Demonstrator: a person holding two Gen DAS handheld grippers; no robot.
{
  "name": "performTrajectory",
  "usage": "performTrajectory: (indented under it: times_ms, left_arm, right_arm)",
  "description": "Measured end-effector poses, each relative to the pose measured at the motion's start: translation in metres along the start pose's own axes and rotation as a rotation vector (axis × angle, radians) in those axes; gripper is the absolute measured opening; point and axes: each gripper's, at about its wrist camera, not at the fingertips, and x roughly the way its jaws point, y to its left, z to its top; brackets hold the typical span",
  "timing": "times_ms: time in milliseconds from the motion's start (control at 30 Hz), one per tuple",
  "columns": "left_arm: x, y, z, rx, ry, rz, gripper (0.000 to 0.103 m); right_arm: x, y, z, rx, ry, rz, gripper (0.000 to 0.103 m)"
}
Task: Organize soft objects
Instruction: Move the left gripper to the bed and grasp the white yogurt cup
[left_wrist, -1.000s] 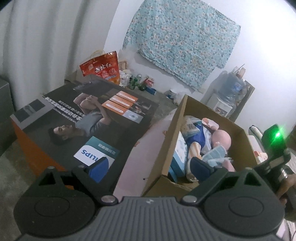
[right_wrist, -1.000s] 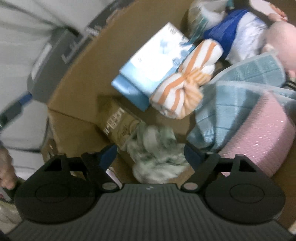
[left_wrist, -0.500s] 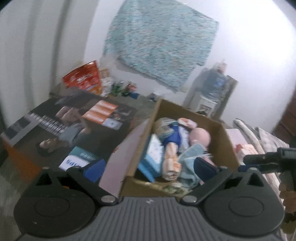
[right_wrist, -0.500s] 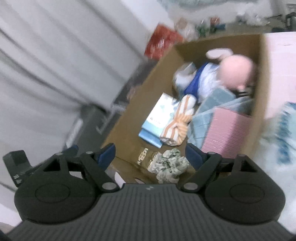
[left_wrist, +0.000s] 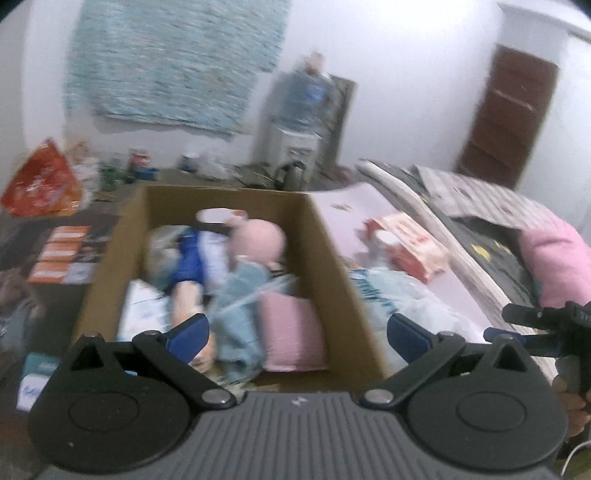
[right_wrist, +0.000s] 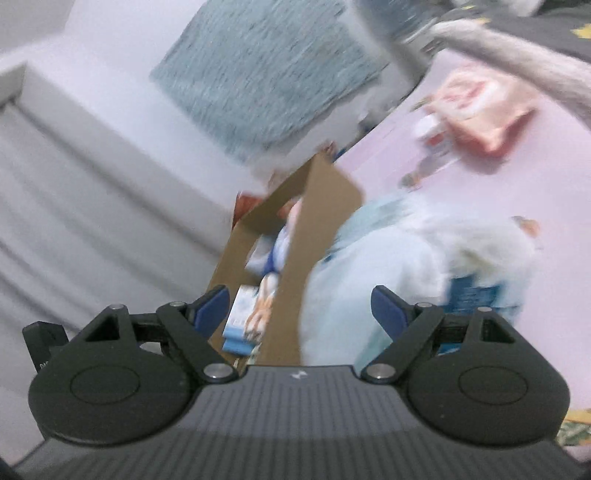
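Two empty tongs above pink surface (left_wrist: 461, 295)

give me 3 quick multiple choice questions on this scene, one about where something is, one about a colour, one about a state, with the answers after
1. Where is the red and white packet?
A. inside the cardboard box
B. on the pink surface outside the box
C. between the left gripper's fingers

2. What colour is the folded block at the near end of the cardboard box?
A. pink
B. green
C. black

3. How is the left gripper?
A. shut on the doll
B. shut on nothing
C. open, holding nothing

Answers:
1. B, the packet lies on the pink surface, on the far side of the box wall from the box's contents.
2. A, it shows pink beside the light blue cloth.
3. C, its blue pads stand wide apart, with the box contents well beyond them.
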Motion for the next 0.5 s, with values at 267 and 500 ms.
performTrajectory:
  times_ms: [267,500]
  left_arm:
    - [0.071,-0.075,0.051,0.172,0.082,-0.047,0.103]
    - [0.164,-0.129,0.104,0.089,0.244,-0.111,0.103]
  right_arm:
    - [-0.004,-0.031,0.011,-0.031,-0.114,-0.048,0.084]
    - [0.027,-0.053,0.033,-0.043,-0.127,-0.046,0.083]
